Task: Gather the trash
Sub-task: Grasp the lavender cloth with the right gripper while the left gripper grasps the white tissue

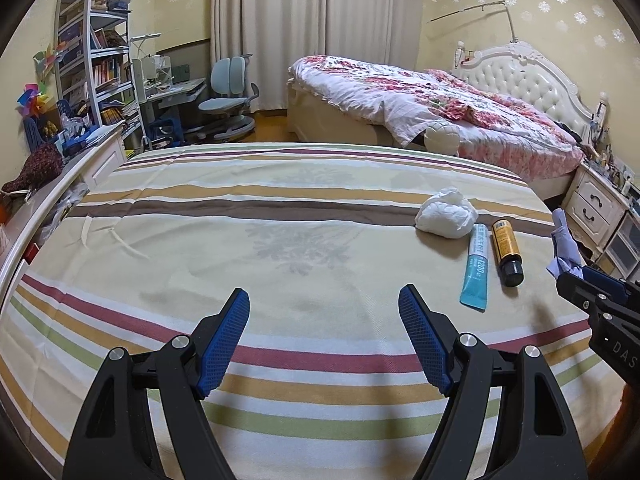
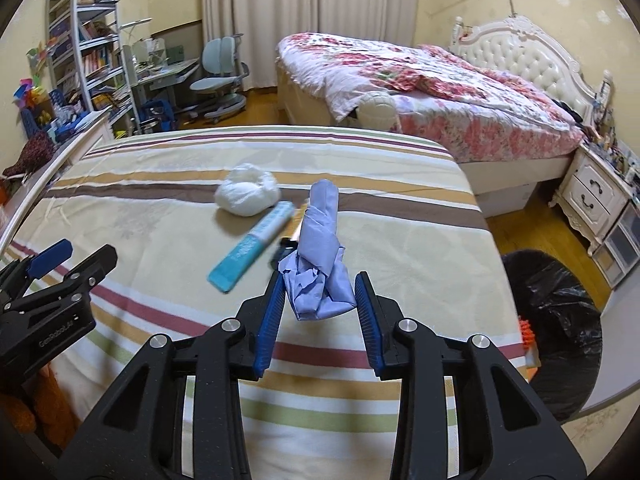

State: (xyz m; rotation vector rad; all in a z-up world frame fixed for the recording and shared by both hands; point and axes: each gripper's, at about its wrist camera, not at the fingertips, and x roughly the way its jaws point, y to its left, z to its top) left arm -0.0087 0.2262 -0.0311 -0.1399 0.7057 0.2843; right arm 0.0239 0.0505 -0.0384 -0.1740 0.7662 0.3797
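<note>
**Clerk:** While the count is open, entry one: what sits in your right gripper [image 2: 320, 300]?

**Holder:** Item: crumpled blue paper [image 2: 320, 256], pinched between my right fingers [image 2: 272, 312], its long end sticking out ahead of the tips. Held clear above the striped bed [image 2: 160, 208].

**Clerk:** Left gripper [image 1: 324, 328]?

**Holder:** Spread wide, nothing between its fingers, only bedcover ahead of them.

**Clerk:** Items not yet collected?

**Holder:** Three, all ahead of my right fingertips and to their left. White wad [image 2: 246, 194], farthest. Teal tube [image 2: 256, 244], just this side of it. Amber bottle [image 1: 506, 252], beside the tube; from the right wrist the paper mostly hides it. From the left fingers, all three lie ahead and off to the right.

**Clerk:** Receptacle?

**Holder:** Bin with black liner [image 2: 560, 304], on the floor off the bed's edge, to the right of my right fingers and lower than them.

**Clerk:** Step in hand?

**Holder:** I judge it the carry: paper gripped, not yet binned.

**Clerk:** Next move requires?

**Holder:** Swinging right past the bed's edge, stopping over the liner's mouth, then parting the fingers. The paper is light and loosely folded, so it may cling to a pad.
</note>
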